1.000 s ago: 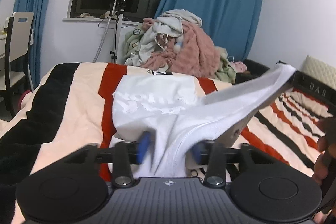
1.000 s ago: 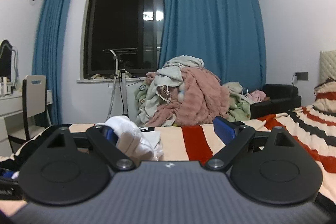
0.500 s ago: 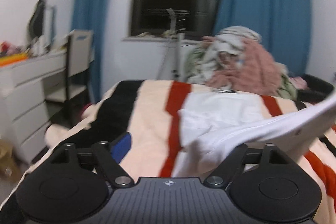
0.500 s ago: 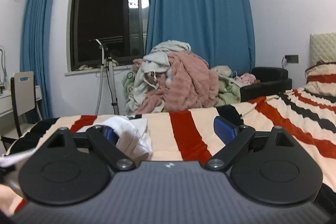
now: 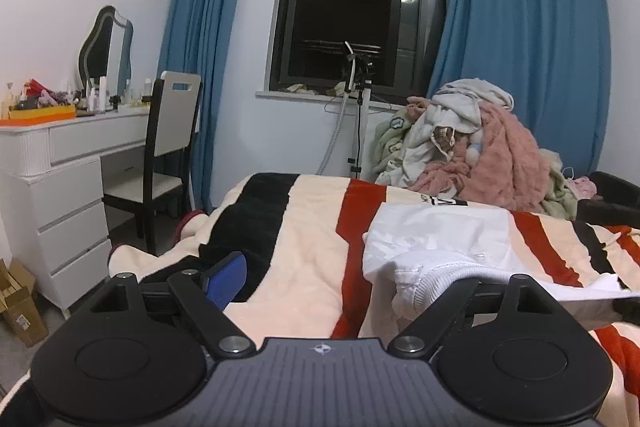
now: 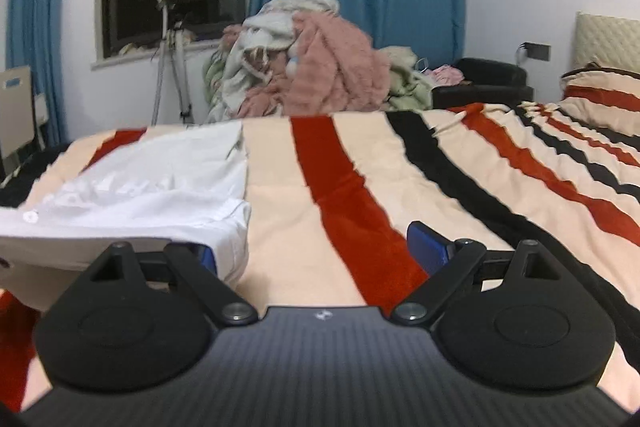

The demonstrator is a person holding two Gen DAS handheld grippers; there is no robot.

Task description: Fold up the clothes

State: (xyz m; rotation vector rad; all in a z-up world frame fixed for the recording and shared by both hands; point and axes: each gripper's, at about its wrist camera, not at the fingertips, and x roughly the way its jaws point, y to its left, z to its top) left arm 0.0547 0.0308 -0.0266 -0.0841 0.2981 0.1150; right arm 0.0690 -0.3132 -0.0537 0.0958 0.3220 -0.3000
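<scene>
A white garment (image 5: 436,239) lies partly folded on the striped blanket (image 5: 312,227). My left gripper (image 5: 340,281) hovers at its near left edge, jaws wide open. Its left blue pad (image 5: 224,279) is bare, and a thick fold of white cloth covers the right finger. In the right wrist view the same garment (image 6: 160,183) lies at the left on the blanket (image 6: 340,187). My right gripper (image 6: 316,251) is open low over the blanket. The garment's near corner drapes over its left finger, and the right pad (image 6: 426,247) is free.
A heap of unfolded clothes (image 5: 472,155) rises beyond the bed's far edge, beside a thin metal stand (image 5: 358,115). A white dresser (image 5: 52,187) and a chair (image 5: 164,155) stand left of the bed. A black armchair (image 6: 484,83) and a striped pillow (image 6: 600,95) are at the right.
My left gripper opened and let go of the white cloth, then swung left. The lifted fold dropped onto the bed. My right gripper sank toward the blanket, still open.
</scene>
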